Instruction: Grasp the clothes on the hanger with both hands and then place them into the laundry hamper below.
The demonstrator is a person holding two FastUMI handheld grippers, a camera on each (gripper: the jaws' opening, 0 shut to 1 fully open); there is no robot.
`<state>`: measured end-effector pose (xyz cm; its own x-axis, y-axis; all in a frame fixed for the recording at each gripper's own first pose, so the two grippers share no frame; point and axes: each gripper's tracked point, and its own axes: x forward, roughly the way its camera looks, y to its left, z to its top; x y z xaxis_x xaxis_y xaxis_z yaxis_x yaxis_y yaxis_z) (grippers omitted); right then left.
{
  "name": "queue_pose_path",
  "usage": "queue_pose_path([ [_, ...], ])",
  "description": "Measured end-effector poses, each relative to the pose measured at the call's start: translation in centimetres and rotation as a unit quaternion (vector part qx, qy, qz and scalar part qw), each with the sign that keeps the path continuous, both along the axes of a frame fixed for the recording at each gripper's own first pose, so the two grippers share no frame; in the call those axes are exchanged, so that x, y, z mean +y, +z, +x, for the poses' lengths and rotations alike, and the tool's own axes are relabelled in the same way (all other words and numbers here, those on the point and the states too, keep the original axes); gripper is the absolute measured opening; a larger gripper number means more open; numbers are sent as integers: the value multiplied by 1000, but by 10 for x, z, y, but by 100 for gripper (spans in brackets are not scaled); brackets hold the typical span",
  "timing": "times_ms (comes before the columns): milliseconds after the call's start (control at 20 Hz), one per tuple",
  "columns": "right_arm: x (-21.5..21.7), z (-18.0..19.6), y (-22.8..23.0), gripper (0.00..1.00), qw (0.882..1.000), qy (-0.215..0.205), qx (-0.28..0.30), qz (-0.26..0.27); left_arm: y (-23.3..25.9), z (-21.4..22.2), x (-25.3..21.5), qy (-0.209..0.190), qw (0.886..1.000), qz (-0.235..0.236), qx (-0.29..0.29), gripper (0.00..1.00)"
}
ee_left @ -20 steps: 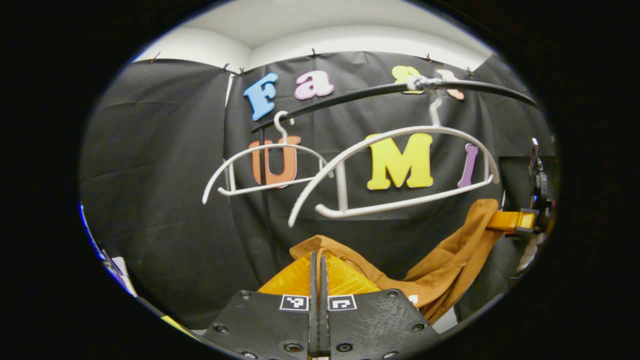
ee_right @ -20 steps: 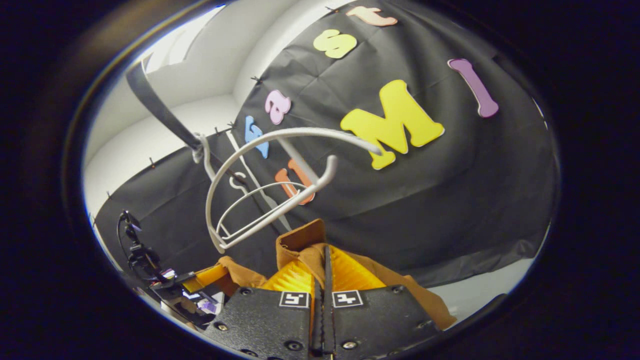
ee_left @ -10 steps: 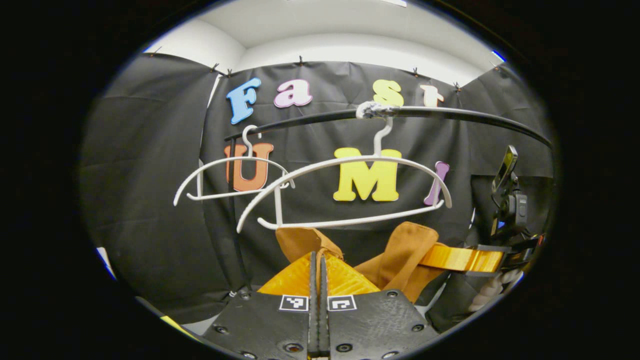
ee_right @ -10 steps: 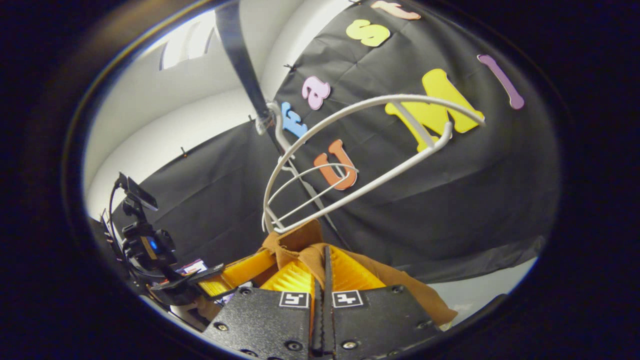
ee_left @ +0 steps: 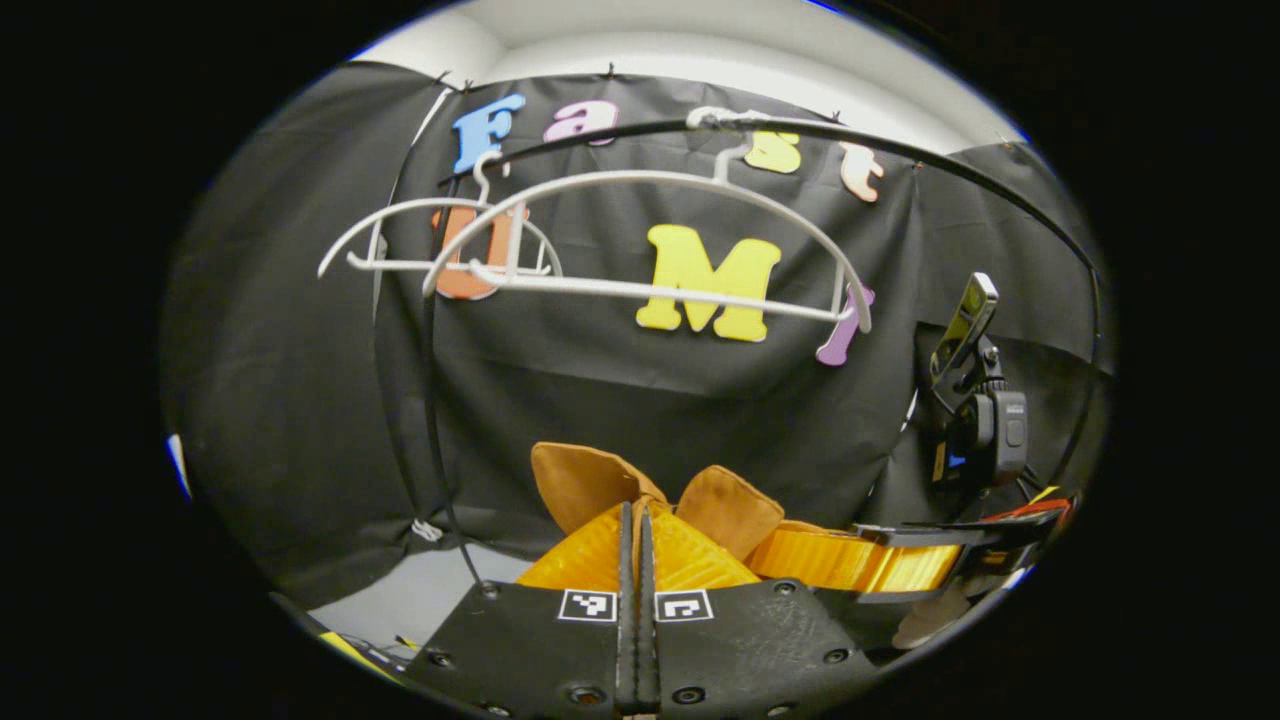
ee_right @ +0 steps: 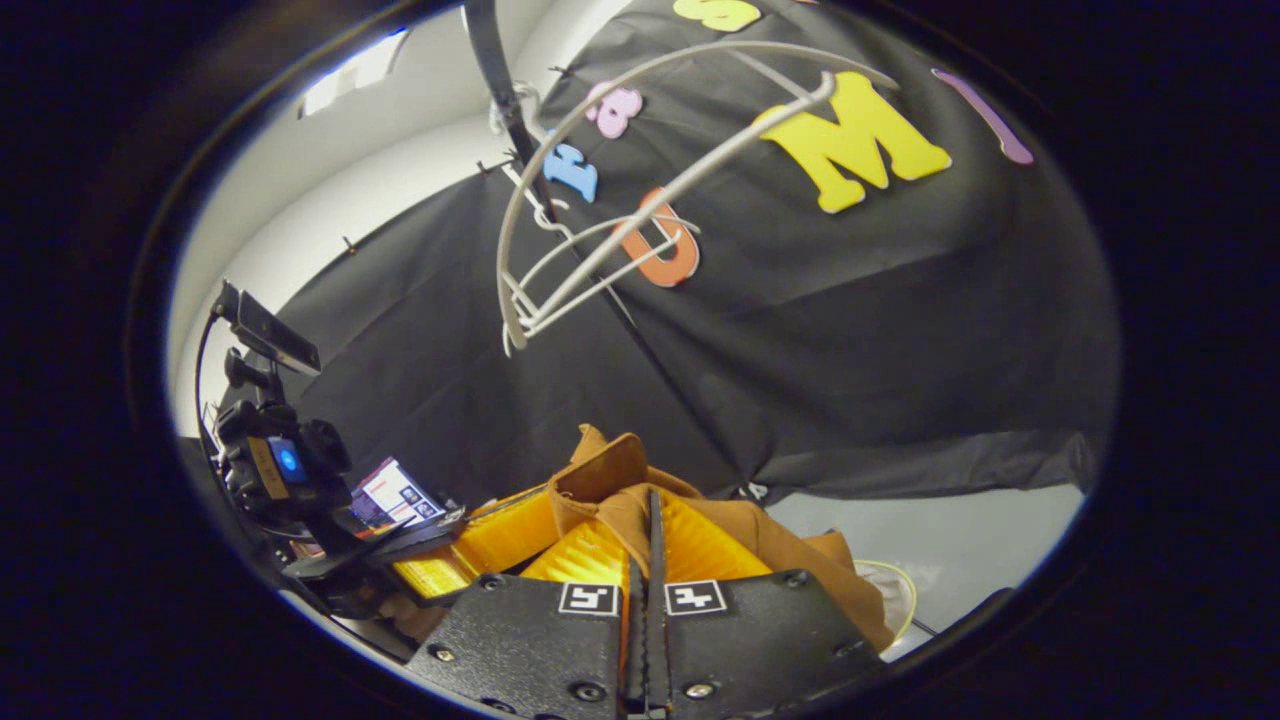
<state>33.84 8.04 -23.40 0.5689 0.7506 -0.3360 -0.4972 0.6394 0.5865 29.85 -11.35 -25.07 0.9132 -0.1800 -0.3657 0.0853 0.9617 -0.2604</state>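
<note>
Pinching soft brown cloth [ee_left: 590, 480], each hand-held gripper [ee_left: 634, 520] [ee_right: 652, 510] clamps it below bare curved wire hangers [ee_left: 640, 235].

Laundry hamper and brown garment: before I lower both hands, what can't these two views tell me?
- Laundry hamper: left gripper view has no sign of it; right gripper view gives just a pale curved rim, possibly it, cut off by the garment.
- Garment: its hanging length is hidden below both grippers' bodies, left and right.
- Hanger: bare, but its hook on the rail is too small to judge.
</note>
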Motion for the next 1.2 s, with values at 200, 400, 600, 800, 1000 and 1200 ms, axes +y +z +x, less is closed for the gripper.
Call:
queue_pose_path([
  [200,-12,7,-77,4,996,-12,57,-70,-67,-17,-8,3,998,-12,54,5],
  [400,-25,-8,-160,4,980,-30,154,-120,-126,-27,-13,4,994,-33,105,0],
  [600,-43,-33,-246,4,949,-41,242,-197,-204,-58,-25,-6,979,-27,201,0],
  [800,-43,-43,-263,4,937,-38,253,-238,-244,-78,-29,-7,966,-26,259,0],
  [1000,-56,-33,-274,4,924,-34,251,-286,-246,-79,-25,-10,963,-19,267,0],
  [1200,-63,-18,-261,17,925,-47,235,-295,-256,-87,-16,1,959,-4,285,0],
])
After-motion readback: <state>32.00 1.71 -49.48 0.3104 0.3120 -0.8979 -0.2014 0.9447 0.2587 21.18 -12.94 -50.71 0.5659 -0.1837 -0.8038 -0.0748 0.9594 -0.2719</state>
